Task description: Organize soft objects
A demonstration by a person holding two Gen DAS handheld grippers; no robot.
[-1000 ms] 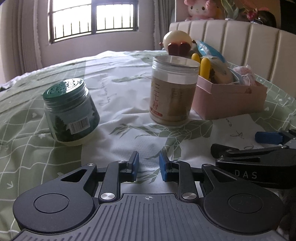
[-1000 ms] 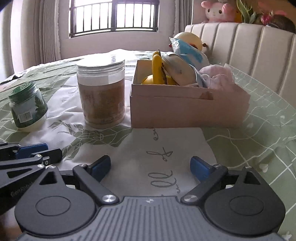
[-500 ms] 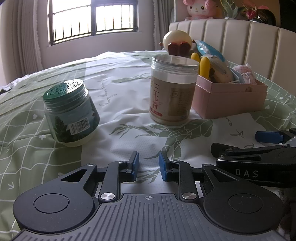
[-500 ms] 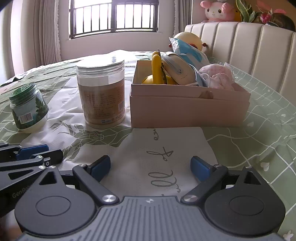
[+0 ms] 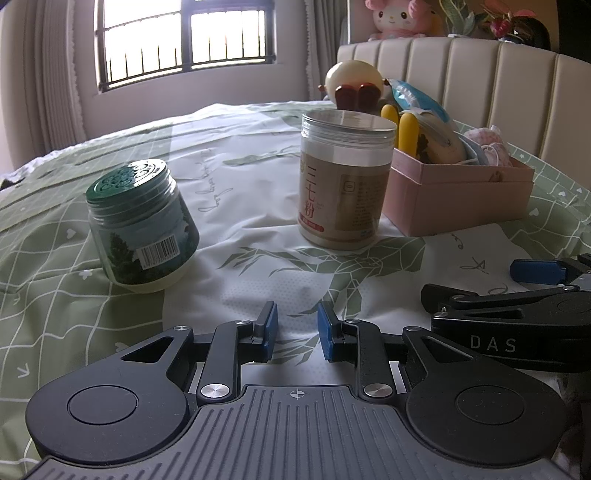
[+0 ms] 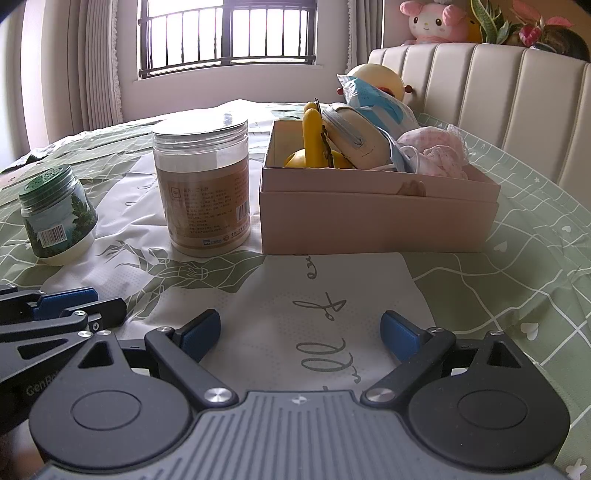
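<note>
1. The pink box point(image 6: 376, 221) stands on the bed's green and white sheet point(image 6: 517, 266), near the padded headboard point(image 6: 498, 85), and holds the soft things piled above its rim.
2. In the box, a yellow toy point(image 6: 312, 142) stands upright at the window end. A cream pouch point(image 6: 356, 142) with a grey zip leans against it. A blue packet point(image 6: 373, 101) lies behind the pouch, and a pink cloth bundle point(image 6: 439, 151) sits at the headboard end.
3. A round cream doll point(image 5: 354, 79) with brown feet shows behind the box; whether it touches the box cannot be told.
4. The tall jar point(image 6: 203, 188), clear above and tan-labelled below, stands just beside the box on its window side, with a narrow gap between them.
5. The small jar point(image 6: 55, 218) with the green perforated lid stands well apart from the tall jar, further from the box.
6. The right gripper point(image 6: 299, 328) hovers low over the sheet in front of the box; its 2 blue-tipped fingers point(image 6: 201, 328) are spread wide and hold nothing.
7. The left gripper point(image 5: 293, 328) is beside it, facing the 2 jars; its fingers point(image 5: 269, 326) stand close together with a narrow gap between them and nothing in it.
8. A pink plush toy point(image 6: 430, 22) and potted plants point(image 6: 517, 26) sit on top of the headboard, and a barred window point(image 6: 227, 37) lies beyond the bed.
</note>
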